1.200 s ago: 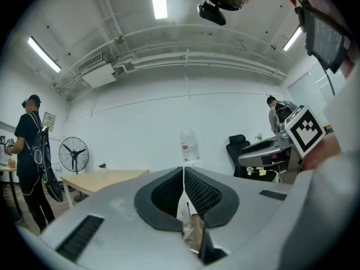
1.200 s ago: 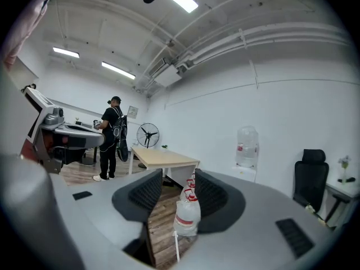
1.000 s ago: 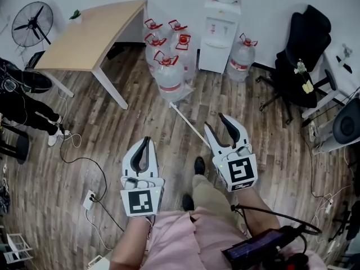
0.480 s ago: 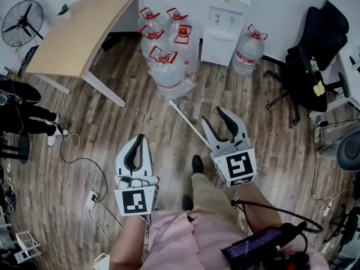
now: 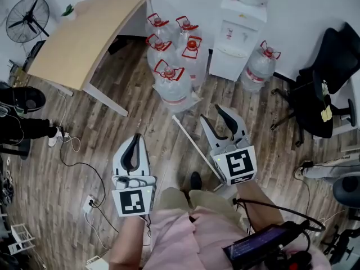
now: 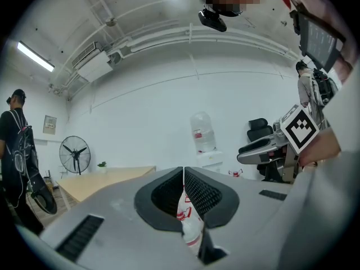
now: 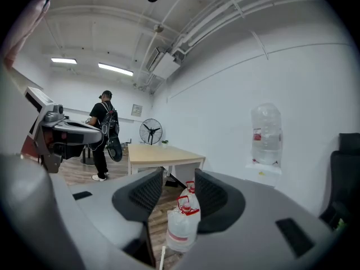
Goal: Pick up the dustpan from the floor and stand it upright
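The brown wooden floor (image 5: 112,134) has open room at the left. By the big clear water bottles (image 5: 174,86), the long white dustpan handle (image 5: 194,145) lies flat. It slants toward the person's feet. Just beside it, the right hand-held gripper (image 5: 212,116) has its jaws apart, holding nothing. The left hand-held gripper (image 5: 135,140) has its jaws together.

Clear plastic water jugs with red caps (image 5: 174,89) cluster far centre on the brown plank floor (image 5: 112,134), between a pale wooden counter (image 5: 84,38) left and a white water dispenser (image 5: 236,38) right.

The white-handled dustpan (image 5: 194,143) lies slantwise on the floor.
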`<state>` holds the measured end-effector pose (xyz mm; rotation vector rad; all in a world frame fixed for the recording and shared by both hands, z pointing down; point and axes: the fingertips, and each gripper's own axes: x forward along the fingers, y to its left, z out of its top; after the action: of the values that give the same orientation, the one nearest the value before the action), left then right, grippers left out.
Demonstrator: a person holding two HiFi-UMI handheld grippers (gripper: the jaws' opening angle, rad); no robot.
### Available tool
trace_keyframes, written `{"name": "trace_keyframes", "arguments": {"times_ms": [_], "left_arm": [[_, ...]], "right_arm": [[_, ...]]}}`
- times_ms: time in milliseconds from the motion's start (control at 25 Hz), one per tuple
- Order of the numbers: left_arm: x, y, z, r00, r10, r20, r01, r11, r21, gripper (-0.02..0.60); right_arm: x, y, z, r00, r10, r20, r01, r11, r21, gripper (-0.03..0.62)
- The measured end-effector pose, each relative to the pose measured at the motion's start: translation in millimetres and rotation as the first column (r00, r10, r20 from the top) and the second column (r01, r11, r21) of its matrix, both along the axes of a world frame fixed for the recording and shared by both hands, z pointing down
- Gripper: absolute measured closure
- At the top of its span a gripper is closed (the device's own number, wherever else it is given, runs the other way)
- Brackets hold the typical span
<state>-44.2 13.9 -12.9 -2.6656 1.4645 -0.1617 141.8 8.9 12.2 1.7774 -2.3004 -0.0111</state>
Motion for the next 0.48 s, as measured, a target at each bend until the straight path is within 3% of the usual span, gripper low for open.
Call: {"name": "trace_keyframes", "arguments": {"times_ms": [480], "left_arm": [[-9.0, -88.9, 41.9, 0.999, -0.053, 0.002, 0.053, 0.994, -0.093, 0.566]], "right_arm": [[-14.8, -93.5, 42.6, 0.996, -0.084, -0.015, 0.082, 0.993, -0.085, 0.416]]}}
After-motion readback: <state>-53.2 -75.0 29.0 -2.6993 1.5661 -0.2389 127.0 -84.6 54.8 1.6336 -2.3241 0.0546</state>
